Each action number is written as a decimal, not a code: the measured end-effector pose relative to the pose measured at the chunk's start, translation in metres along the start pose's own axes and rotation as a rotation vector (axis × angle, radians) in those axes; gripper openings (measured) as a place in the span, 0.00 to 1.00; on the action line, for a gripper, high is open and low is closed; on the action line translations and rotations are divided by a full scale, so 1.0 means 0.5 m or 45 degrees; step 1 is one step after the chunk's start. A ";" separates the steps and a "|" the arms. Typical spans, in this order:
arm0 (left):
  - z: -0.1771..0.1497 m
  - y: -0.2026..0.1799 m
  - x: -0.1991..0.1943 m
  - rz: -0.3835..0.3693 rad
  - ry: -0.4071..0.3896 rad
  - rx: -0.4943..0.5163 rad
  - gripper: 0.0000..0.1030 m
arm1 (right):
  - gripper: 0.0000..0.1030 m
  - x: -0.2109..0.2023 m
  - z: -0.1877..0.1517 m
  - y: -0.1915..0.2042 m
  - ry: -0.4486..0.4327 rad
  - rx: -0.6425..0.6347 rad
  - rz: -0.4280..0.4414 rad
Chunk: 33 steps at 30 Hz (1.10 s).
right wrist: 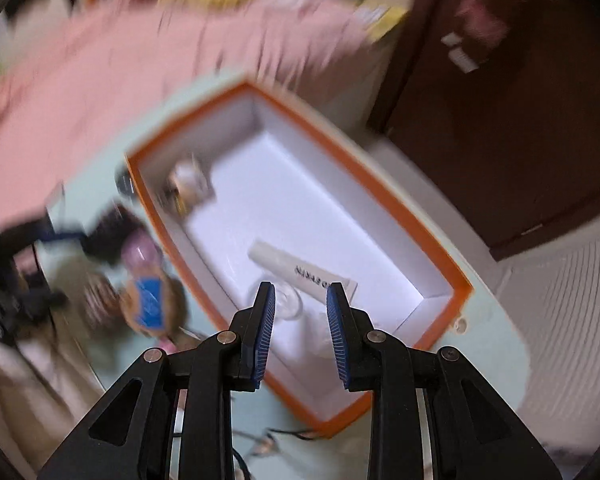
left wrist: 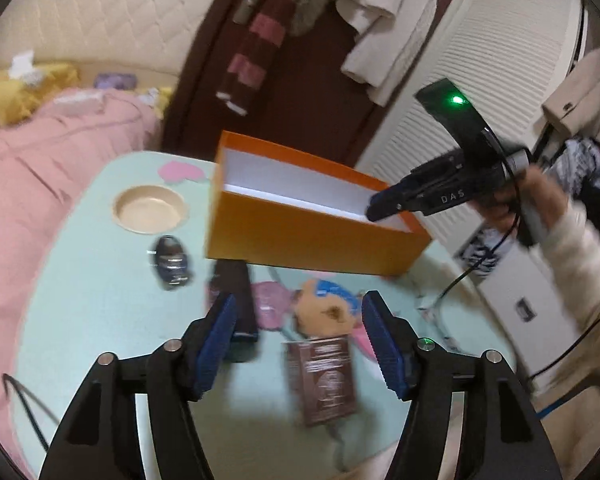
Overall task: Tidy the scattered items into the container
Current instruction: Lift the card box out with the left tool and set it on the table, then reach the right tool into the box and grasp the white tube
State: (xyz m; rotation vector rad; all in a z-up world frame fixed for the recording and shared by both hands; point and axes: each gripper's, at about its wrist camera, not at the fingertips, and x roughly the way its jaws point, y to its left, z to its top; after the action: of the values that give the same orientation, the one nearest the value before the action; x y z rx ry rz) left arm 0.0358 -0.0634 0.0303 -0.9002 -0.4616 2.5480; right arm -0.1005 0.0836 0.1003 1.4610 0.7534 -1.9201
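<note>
1. Nearest us, the left gripper [left wrist: 300, 320] hangs released over the table's [left wrist: 100, 320] near edge, nothing between its pads. We should keep it this wide until it is low.
2. The brown booklet [left wrist: 324, 376] lies flat just beneath it. We judge this the next pick: straddle its short sides and pinch near the edge, since a flat thing may slip.
3. A black block [left wrist: 238, 300] lies just beside the left pad [left wrist: 216, 344], so we steer clear of it. A dark oval fob [left wrist: 171, 258] waits further left.
4. Toward the table's far edge stands the orange box [left wrist: 300, 236], already holding a white tube [right wrist: 300, 270].
5. The right gripper [right wrist: 301, 292] hovers over the box, jaws narrow. We cannot tell whether it holds something clear.
</note>
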 end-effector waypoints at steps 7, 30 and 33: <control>0.001 0.021 -0.009 -0.105 -0.025 -0.060 0.62 | 0.28 0.092 0.048 0.007 0.304 -0.327 -0.060; -0.004 0.025 -0.002 -0.194 0.008 -0.145 0.65 | 0.44 0.150 0.046 0.115 0.316 -0.944 -0.145; -0.005 0.024 0.000 -0.194 0.014 -0.141 0.65 | 0.48 0.163 0.048 0.121 0.313 -0.982 -0.133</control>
State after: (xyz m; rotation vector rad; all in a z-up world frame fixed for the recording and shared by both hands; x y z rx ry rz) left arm 0.0343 -0.0737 0.0235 -0.8813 -0.6483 2.3979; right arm -0.0873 0.0160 0.0222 1.1678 1.4996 -1.2762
